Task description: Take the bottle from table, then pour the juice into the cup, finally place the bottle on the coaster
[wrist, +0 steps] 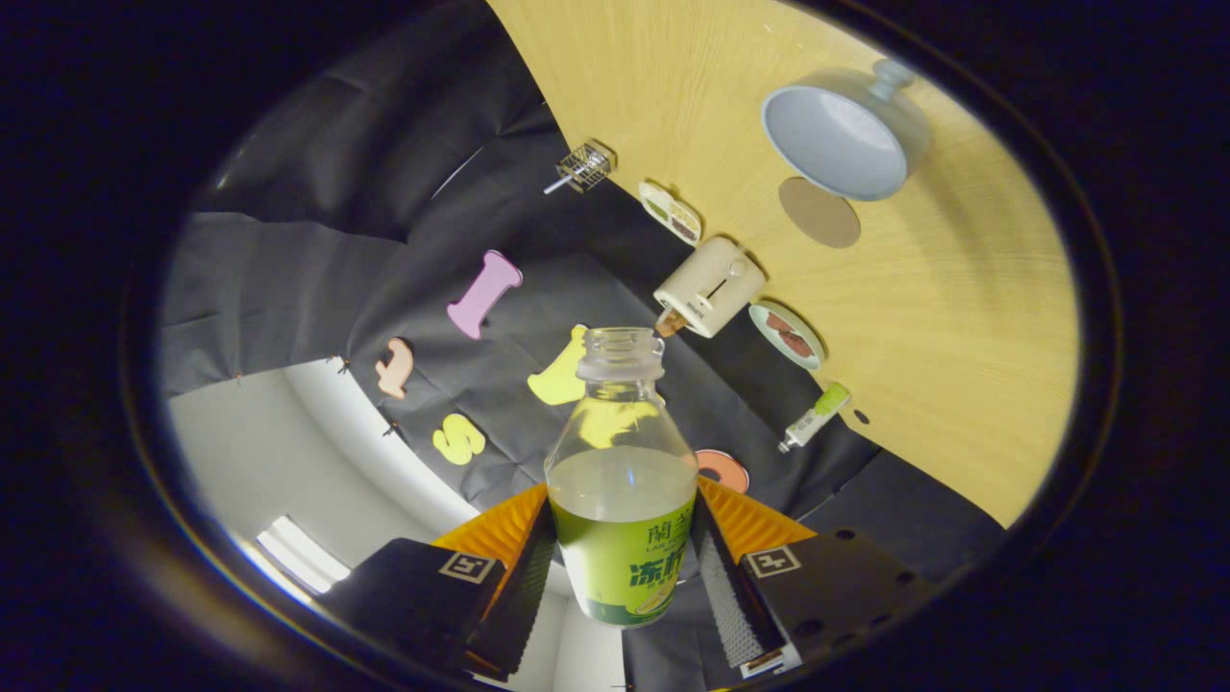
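My gripper [623,567] is clamped on the clear plastic juice bottle with the green label [623,500]; both fingers press its labelled lower body, one per side. Cap is off, neck open. Pale juice fills the bottle to approx. the shoulder, just above the label.

The whole view is rolled hard: the light wooden table [961,317] slants across the far side w/ its edge running diagonally beyond the bottle mouth, so the tool is tipped well over to one side.

Beyond the bottle mouth, near the table edge, sits a cream toaster-like appliance [709,285]. Flanking it along the same edge are two small oval plates w/ food [670,211] [786,334]. A small green-capped tube [815,415] lies farther along that edge, and a little wire basket [584,168] sits at the table's far corner.

Further in on the tabletop: the round brown coaster [819,212], bare, and touching or just beside it the pale blue cup w/ a handle [838,139], mouth open toward me. Can't tell if any juice is inside.

Room: wide bare wood past the coaster and cup, away from the cluttered edge. Bottle mouth is well apart from the cup; the toaster stands between them. Black booth cloth [384,192] covers the rest behind.
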A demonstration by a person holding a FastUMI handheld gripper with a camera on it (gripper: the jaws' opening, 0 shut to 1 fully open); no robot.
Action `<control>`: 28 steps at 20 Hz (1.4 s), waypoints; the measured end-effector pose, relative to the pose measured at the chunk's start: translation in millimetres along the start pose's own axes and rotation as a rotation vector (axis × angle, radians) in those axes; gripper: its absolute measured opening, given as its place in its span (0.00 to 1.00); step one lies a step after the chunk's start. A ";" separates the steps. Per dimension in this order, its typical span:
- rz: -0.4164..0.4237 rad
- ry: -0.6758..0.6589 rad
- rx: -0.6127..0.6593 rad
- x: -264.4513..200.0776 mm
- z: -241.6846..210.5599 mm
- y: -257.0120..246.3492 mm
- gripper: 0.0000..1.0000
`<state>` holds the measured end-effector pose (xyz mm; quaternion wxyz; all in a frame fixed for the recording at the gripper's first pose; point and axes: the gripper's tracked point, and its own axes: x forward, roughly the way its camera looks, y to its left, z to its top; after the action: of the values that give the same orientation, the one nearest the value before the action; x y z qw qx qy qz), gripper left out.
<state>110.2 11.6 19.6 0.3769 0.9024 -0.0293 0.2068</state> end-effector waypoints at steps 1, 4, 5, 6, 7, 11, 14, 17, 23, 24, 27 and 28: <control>-0.036 -0.005 -0.031 0.2 1.5 -7.5 0.79; -0.127 -0.029 -0.211 -3.9 4.7 -30.1 0.79; -0.148 -0.026 -0.270 -3.7 3.4 -35.1 0.79; -0.181 -0.001 -0.325 -3.1 -0.5 -42.3 0.79; -0.222 0.046 -0.391 -1.7 -8.9 -53.3 0.79; -0.419 0.126 -0.796 -0.7 -8.1 -84.2 0.79; -0.503 0.106 -1.062 2.3 0.7 -79.1 0.80; -0.500 0.100 -1.236 10.1 -7.2 -66.6 0.80; -0.591 0.082 -1.630 15.3 1.1 -45.2 0.80; -0.598 0.069 -1.725 19.6 4.8 -37.2 0.80; -0.611 -0.002 -2.007 31.8 19.9 -18.0 0.81; -0.602 -0.027 -2.078 36.1 24.5 -11.8 0.81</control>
<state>154.3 6.8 10.6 0.9926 0.1139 0.0283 -0.0300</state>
